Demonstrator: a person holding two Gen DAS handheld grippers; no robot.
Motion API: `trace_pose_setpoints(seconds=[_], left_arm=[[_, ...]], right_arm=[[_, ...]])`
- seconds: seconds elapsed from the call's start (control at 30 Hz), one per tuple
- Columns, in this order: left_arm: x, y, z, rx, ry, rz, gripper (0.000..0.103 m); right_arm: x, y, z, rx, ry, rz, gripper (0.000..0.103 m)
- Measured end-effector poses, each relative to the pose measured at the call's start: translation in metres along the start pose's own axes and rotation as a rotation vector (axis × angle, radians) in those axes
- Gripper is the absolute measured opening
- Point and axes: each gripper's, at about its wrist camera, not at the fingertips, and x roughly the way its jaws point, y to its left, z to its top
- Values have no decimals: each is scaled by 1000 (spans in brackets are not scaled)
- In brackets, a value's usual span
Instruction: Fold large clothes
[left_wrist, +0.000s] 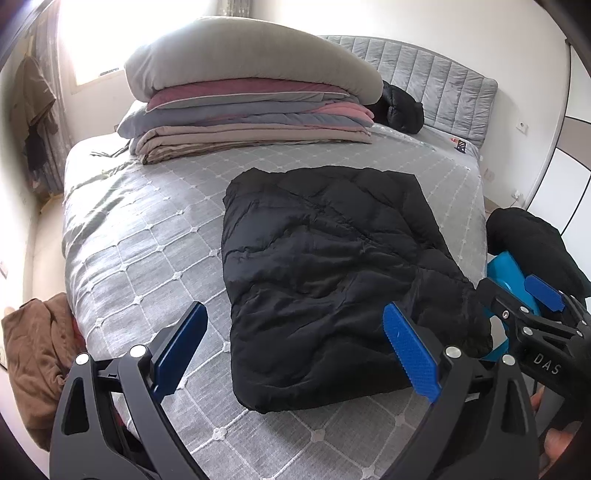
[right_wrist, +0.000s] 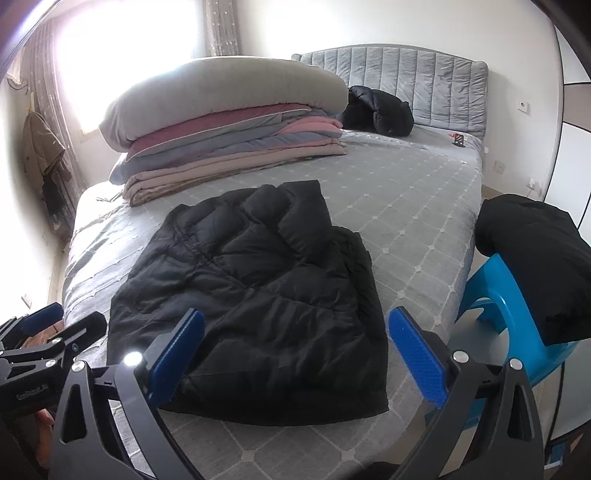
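- Folded black puffer jacket (left_wrist: 332, 273) lying flat as a compact rectangle on the grey bed (left_wrist: 147, 236), toward its near edge.
- Left gripper (left_wrist: 295, 350) spread wide and empty, hovering over the jacket's near edge.
- Right gripper (right_wrist: 295, 350) likewise spread wide, holding nothing.
- Fold apparently finished; hands released.
- Next: probably moving the bundle aside, gripping both near corners so the layers stay together.

Jacket (right_wrist: 251, 280) on bed (right_wrist: 417, 206), bedding (right_wrist: 229, 136) behind
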Motion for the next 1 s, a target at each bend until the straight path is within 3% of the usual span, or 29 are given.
trace_pose_setpoints(seconds=[0.37, 0.47, 0.53, 0.63, 0.73, 0.83, 1.0], left_arm=[[-4, 2, 3, 16, -10, -13, 92], [8, 27, 10, -31, 33, -78, 92], [23, 61, 16, -134, 75, -168, 92], [51, 112, 21, -274, 139, -229, 92], [87, 146, 16, -424, 234, -347, 92], [114, 149, 9, -461, 296, -426, 92], [156, 134, -3, -507, 396, -536, 92]], right_arm=[[-7, -8, 10, 1, -13, -1, 96], [9, -40, 22, 73, 57, 97, 96], [32, -70, 32, 143, 150, 167, 96], [74, -109, 39, 245, 292, 297, 96], [108, -131, 38, 285, 406, 366, 96], [129, -148, 34, 322, 458, 378, 96], [174, -155, 18, 427, 591, 581, 96]])
